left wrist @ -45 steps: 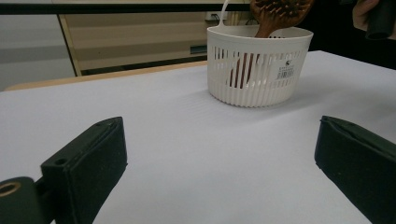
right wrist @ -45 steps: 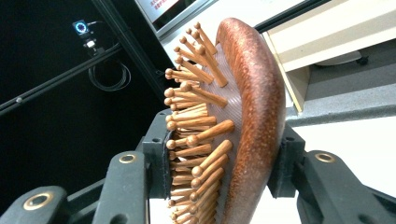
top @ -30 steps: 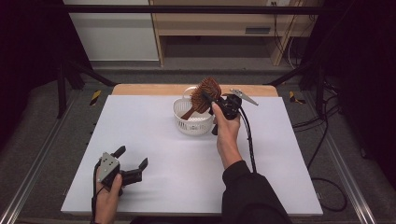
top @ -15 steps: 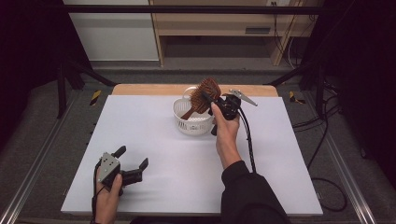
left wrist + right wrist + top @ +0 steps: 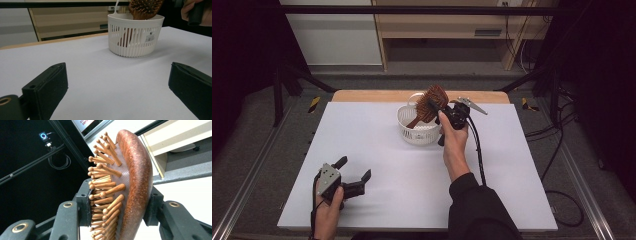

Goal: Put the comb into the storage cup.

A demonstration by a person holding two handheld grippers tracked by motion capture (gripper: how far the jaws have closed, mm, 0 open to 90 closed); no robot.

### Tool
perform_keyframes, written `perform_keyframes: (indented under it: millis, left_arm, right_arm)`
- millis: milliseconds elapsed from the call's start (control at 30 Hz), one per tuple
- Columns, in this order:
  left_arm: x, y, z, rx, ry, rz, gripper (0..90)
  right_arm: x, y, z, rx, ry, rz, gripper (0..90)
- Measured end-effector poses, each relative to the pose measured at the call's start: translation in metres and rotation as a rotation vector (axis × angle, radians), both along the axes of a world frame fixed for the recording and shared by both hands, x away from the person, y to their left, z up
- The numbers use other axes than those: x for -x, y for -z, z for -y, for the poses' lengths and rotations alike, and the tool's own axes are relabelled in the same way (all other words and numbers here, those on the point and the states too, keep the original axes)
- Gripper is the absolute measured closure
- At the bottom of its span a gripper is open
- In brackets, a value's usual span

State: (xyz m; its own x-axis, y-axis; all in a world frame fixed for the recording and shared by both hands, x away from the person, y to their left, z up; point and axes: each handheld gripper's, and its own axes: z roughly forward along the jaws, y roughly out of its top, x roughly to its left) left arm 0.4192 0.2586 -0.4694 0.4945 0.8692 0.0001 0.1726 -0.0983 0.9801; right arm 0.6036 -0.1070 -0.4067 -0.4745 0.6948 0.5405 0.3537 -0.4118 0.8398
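The white counter (image 5: 412, 190) lies bare between the left tool (image 5: 354, 176) and the white slotted plastic basket (image 5: 417, 131), whose opening the brown wooden hairbrush (image 5: 429, 104) blocks.

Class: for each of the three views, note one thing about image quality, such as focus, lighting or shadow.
High view: white table evenly lit, surroundings dark. Left gripper view: basket fairly sharp, near jaws soft-edged. Right gripper view: hairbrush bristles crisp up close, dark background at left, bright at right.
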Motion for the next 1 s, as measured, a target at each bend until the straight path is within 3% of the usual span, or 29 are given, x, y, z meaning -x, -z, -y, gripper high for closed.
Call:
perform_keyframes:
  millis: [1000]
  left_arm:
    - [-0.0001,0.0000,0.0005,0.000,0.002,0.000,2.1]
  right_arm:
    - [0.0008,0.0084,0.0048,-0.016,-0.002,-0.024,51.6]
